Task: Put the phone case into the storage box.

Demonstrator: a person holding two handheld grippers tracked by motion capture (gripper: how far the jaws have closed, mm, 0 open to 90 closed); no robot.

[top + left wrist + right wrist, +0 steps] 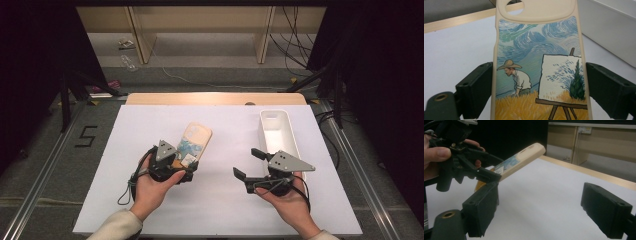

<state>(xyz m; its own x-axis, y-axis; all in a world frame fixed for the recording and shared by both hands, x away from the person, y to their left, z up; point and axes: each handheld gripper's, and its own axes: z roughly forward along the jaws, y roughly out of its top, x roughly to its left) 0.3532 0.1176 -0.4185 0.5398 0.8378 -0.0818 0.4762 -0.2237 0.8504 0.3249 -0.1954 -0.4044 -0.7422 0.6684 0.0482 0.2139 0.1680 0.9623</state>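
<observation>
My left gripper [186, 161] has its jaws closed against the two long sides of the phone case [194, 141], gripping it at its lower end; the case is lifted off the white table [210, 205] and tilts upward toward the far edge, painted side up, left of the table's middle. My right gripper [248, 164] hangs near the right edge with its jaws spread wide and nothing between them, beside the white tray [264, 120].

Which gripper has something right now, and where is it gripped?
The left gripper clamps the painted phone case by its long side edges, near its bottom end. The right gripper is open, holding nothing.
</observation>
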